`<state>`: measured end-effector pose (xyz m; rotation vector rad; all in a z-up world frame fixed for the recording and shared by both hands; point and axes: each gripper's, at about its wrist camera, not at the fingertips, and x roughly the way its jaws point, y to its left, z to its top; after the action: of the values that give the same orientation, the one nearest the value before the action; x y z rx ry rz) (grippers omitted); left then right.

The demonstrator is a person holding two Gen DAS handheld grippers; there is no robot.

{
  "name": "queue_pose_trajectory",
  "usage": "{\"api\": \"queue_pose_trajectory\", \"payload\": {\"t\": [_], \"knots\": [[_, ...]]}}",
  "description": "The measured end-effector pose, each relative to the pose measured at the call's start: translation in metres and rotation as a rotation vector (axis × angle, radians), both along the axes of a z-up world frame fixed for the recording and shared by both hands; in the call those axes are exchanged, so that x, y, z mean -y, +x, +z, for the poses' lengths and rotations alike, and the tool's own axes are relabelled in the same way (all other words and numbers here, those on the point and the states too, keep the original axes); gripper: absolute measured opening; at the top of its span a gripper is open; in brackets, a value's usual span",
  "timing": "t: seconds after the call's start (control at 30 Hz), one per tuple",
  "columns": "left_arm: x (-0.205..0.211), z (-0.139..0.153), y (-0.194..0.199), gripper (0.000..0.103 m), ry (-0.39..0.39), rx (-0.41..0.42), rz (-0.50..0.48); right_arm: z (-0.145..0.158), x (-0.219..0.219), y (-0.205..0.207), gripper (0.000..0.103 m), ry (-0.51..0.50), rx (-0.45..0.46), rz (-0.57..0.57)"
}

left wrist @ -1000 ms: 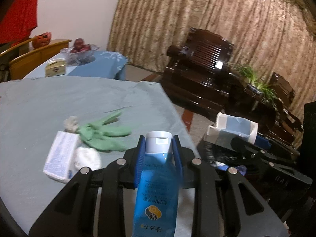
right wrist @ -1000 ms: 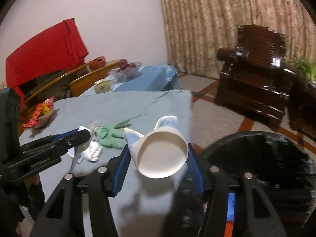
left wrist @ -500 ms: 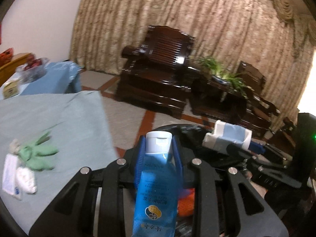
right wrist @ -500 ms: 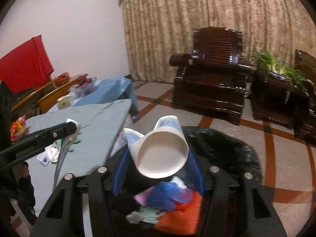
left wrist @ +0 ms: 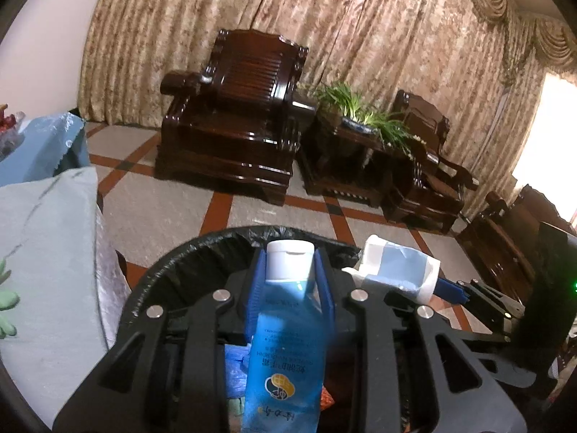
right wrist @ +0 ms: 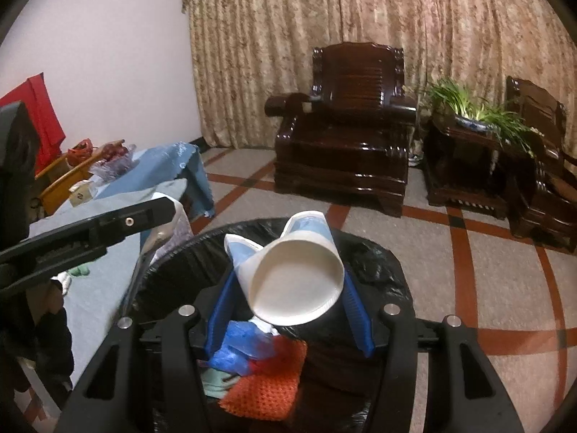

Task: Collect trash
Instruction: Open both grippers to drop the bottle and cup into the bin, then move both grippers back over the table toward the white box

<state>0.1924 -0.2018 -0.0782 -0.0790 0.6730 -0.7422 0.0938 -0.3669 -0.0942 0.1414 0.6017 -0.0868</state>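
Observation:
My left gripper (left wrist: pixel 290 274) is shut on a blue bottle (left wrist: pixel 285 346) with a white cap and holds it over the black-lined trash bin (left wrist: pixel 202 252). My right gripper (right wrist: pixel 288 288) holds a crushed white and blue paper cup (right wrist: pixel 295 285) between its blue pads above the same bin (right wrist: pixel 382 263); the cup is tilted and the right pad stands slightly off it. The cup also shows in the left wrist view (left wrist: pixel 400 270). Blue, red and orange trash (right wrist: pixel 267 371) lies inside the bin.
The table with grey-blue cloth (left wrist: pixel 43 252) is left of the bin, with green trash (left wrist: pixel 5 310) on it. Dark wooden armchairs (right wrist: pixel 346 133) and a plant stand (right wrist: pixel 468 151) line the curtain beyond open tiled floor (right wrist: pixel 487 281).
Both grippers swung right from over the table to above the trash bin, each still carrying its item. The right jaws look a little wider around the cup.

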Motion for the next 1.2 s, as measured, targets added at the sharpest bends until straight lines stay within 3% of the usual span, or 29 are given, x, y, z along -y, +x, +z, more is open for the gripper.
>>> {"api": "queue_pose_trajectory", "payload": {"t": [0.1, 0.17, 0.2, 0.27, 0.4, 0.53, 0.77, 1.2], "knots": [[0.001, -0.012, 0.006, 0.029, 0.023, -0.027, -0.007, -0.01, 0.004, 0.002, 0.059, -0.003, -0.028, 0.0], [-0.001, -0.018, 0.009, 0.042, 0.023, -0.062, -0.012, -0.015, 0.006, 0.002, 0.061, -0.003, -0.043, -0.007], [-0.005, -0.021, 0.011, 0.05, 0.021, -0.072, -0.002, -0.017, 0.007, 0.0, 0.066, -0.001, -0.048, -0.015], [-0.013, -0.023, 0.013, 0.053, 0.026, -0.074, 0.011, -0.018, 0.007, -0.002, 0.075, -0.003, -0.044, -0.027], [-0.033, -0.019, 0.011, 0.07, 0.044, -0.052, 0.051, -0.014, 0.003, -0.007, 0.096, -0.015, -0.021, -0.05], [-0.06, -0.011, 0.004, 0.084, 0.067, -0.011, 0.12, -0.009, -0.005, -0.008, 0.097, 0.001, -0.009, -0.044], [-0.103, 0.005, -0.009, 0.089, 0.099, 0.026, 0.211, 0.0, -0.027, -0.005, 0.097, 0.031, 0.011, 0.0], [-0.22, 0.019, -0.04, 0.089, 0.18, 0.092, 0.412, 0.017, -0.125, 0.019, 0.097, 0.03, 0.057, 0.158]]}}
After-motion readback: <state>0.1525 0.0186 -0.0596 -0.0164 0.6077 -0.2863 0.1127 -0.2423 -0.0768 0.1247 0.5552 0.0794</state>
